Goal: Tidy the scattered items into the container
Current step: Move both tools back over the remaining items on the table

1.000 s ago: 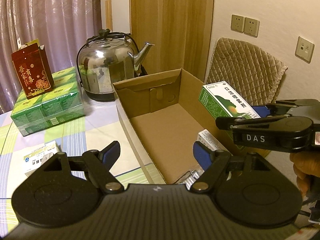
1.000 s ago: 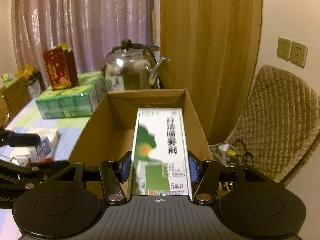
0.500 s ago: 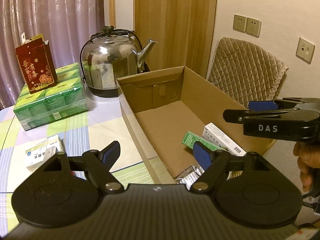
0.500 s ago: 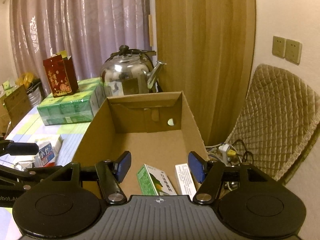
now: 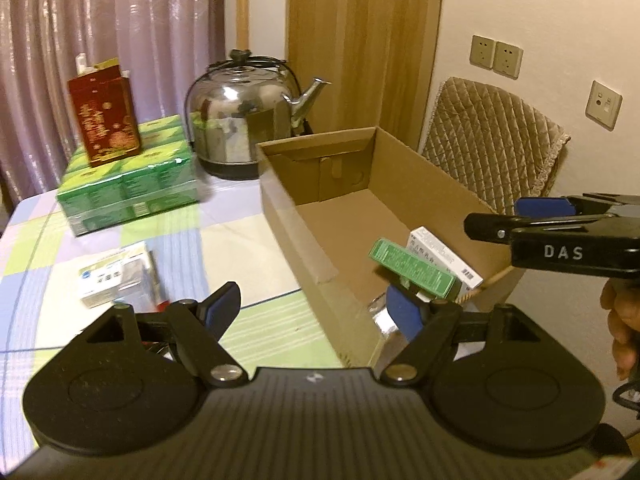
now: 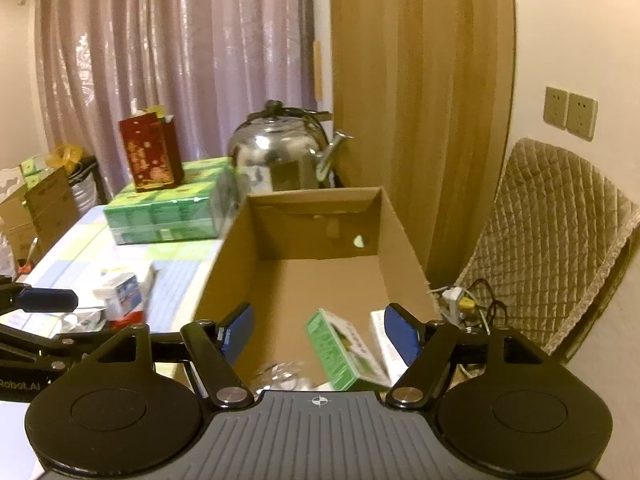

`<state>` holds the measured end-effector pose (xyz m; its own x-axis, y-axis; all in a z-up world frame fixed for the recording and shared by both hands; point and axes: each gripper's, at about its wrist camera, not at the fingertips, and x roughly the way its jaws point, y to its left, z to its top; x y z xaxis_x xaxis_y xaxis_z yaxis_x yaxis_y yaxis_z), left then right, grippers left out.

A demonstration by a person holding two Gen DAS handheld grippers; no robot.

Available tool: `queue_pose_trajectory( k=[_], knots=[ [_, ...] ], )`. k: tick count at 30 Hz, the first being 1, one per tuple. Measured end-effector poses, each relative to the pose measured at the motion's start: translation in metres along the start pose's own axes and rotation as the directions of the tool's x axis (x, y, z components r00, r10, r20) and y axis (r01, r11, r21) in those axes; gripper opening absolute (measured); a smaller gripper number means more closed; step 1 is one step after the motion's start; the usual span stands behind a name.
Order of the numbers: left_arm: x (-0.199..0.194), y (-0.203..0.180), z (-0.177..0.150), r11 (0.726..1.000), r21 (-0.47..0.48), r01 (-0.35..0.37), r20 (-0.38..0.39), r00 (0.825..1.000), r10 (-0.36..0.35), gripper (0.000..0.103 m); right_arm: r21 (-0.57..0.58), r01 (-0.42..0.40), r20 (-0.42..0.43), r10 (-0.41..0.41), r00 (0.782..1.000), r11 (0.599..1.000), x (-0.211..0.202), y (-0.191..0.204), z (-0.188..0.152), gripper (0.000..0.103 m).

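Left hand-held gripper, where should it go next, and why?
Probably toward the small white medicine box on the table. The left hand-held gripper is open with nothing in it, and the green box already lies in the cardboard box.

Right hand-held gripper (image 6: 318, 330) opening, left hand-held gripper (image 5: 314, 306) spread empty

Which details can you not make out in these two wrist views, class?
- Foil item in the cardboard box: right wrist view, blurred, cut off by the gripper body.
- Red carton lettering: left wrist view, motion-blurred.
- White box print: right wrist view, blurred and small.
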<state>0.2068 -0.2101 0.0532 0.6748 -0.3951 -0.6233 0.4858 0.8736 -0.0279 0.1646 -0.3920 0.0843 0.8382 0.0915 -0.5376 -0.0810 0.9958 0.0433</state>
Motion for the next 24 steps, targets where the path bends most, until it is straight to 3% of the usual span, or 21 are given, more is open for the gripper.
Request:
queue_pose_trajectory(
  k=[11,24],
  knots=[
    [-0.061,0.034,-0.040,0.998,-0.037,-0.056,-0.007,0.998,0.056,0.081,-0.050,-0.070,0.029,0.071,0.997,0.996,-0.043,0.065,-0.012,0.101],
    [-0.121,0.118,-0.131,0.965,-0.165,-0.201,-0.096,0.978,0.188,0.092,-0.092,-0.200,-0.057,0.195,0.979,0.976,-0.045,0.144,-0.055,0.101]
  ],
)
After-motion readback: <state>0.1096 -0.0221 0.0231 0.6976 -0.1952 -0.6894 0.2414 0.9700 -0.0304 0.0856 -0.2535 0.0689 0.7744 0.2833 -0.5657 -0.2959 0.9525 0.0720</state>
